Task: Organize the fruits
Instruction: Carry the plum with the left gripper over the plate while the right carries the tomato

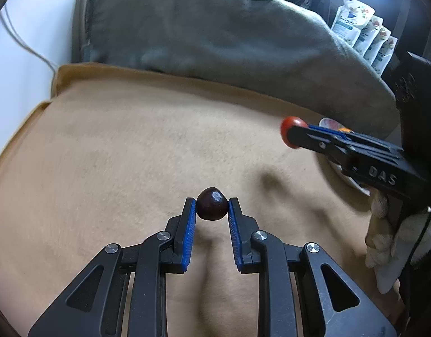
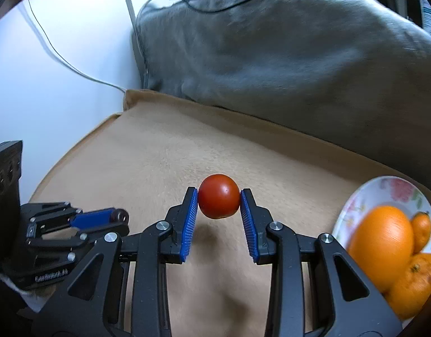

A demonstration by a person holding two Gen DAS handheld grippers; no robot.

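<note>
— So, where do we stand with the fruit?

— We have one piece in each hand. Our left tongs (image 1: 211,206) are closed on a small, dark maroon, glossy cherry-like fruit (image 1: 211,204), pinched between the blue ribbed pads (image 1: 189,230) and held above the tan, fuzzy blanket-covered surface (image 1: 117,146). Our right tongs (image 2: 219,198) are clamped on a round red cherry tomato (image 2: 219,196), also held clear of the surface, judging by the shadow beneath it.

— And the collecting spot?

— We see a white plate with a pink floral pattern (image 2: 383,188) at the right edge of the right wrist view. It already carries a large round orange (image 2: 382,243) and two smaller mandarins (image 2: 416,278), all touching one another.

— So how far along are we?

— We judge it partly done: three citrus fruits are on the plate, and the two small pieces we hold are not yet there. We see no other loose fruit on the blanket, though the views are narrow.

— What remains?

— Most likely we carry both pieces to the plate and release them gently. Both are round and may roll off the crowded rim, so we should set them against the oranges.
</note>
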